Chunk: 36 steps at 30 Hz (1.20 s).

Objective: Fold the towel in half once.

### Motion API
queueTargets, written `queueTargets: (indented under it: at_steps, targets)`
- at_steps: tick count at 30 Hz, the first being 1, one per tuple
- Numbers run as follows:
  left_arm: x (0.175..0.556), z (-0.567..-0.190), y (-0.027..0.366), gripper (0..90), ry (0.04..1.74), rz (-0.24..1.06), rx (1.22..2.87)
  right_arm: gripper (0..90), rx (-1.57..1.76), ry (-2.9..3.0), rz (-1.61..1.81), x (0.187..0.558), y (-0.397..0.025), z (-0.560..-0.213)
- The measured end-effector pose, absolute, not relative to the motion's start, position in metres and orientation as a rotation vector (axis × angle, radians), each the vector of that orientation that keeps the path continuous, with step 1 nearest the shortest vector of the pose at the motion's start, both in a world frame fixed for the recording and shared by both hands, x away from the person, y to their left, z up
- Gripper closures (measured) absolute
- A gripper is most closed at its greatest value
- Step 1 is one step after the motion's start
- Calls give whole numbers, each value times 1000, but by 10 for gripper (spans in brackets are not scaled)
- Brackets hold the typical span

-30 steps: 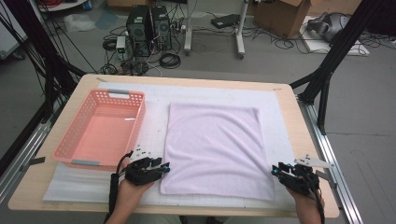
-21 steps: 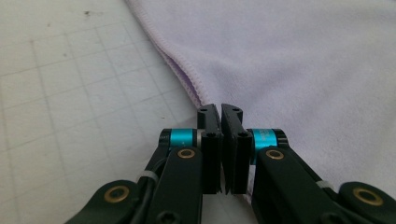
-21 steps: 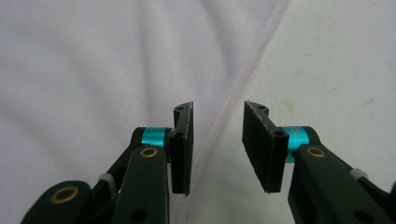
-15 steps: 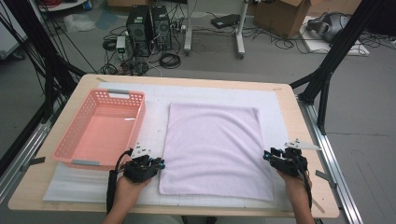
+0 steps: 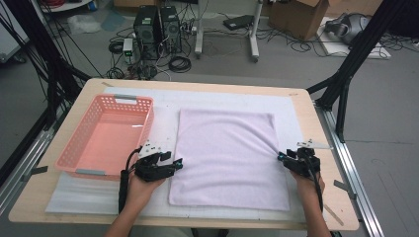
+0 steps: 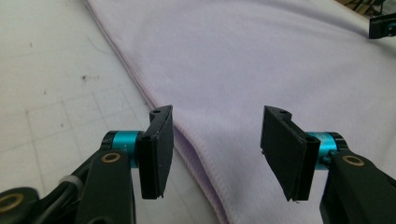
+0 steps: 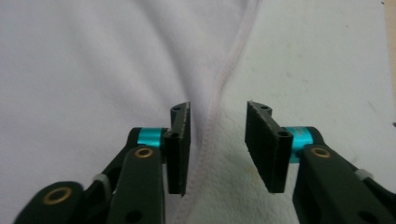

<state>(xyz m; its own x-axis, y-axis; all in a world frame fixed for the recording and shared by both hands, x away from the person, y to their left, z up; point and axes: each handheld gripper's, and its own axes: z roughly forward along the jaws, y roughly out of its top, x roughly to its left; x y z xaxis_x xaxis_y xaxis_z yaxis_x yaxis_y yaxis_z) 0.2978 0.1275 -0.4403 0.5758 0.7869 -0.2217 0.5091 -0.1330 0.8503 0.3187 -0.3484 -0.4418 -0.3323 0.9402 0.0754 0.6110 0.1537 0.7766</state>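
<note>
A lilac towel (image 5: 228,157) is lying flat on the white mat (image 5: 296,106) that is covering the table (image 5: 89,91), just to the right of a pink basket (image 5: 106,133). The left gripper (image 5: 174,164) is sitting at the towel's left edge, about halfway along it, and its jaws are standing wide apart — in the left gripper view the hem of the towel (image 6: 205,154) is running between them, but the pads are not pressing on it. The right gripper (image 5: 282,157) is sitting at the towel's right edge, opposite the left one. Its jaws are also apart, though less widely, and in the right gripper view the raised hem (image 7: 217,107) is passing up through the gap between them — the cloth there is slightly bunched into a fold. Neither pair of jaws is clamping on the fabric.
</note>
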Motion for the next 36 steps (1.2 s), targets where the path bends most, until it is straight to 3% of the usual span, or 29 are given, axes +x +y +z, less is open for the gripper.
queueTargets:
  at_steps: [4, 12, 15, 19, 29, 32, 36]
  targets:
    - [304, -442, 125, 443, 1045, 352, 1791, 564, 1445, 1997, 1077, 328, -350, -441]
    - [308, -437, 128, 430, 1000, 372, 1769, 809, 1383, 2095, 962, 382, -328, -443]
    - [309, -437, 129, 428, 993, 366, 1769, 814, 1402, 2076, 892, 391, -329, -443]
    - [309, -438, 129, 418, 987, 361, 1763, 711, 1468, 2030, 939, 384, -338, -439]
    - [309, -434, 133, 367, 974, 345, 1720, 410, 1349, 2006, 1167, 316, -360, -428]
    - [309, -433, 134, 331, 982, 353, 1701, 269, 1318, 2011, 1191, 301, -359, -427]
    - [307, -430, 137, 268, 975, 354, 1665, 232, 1274, 2021, 1214, 292, -357, -424]
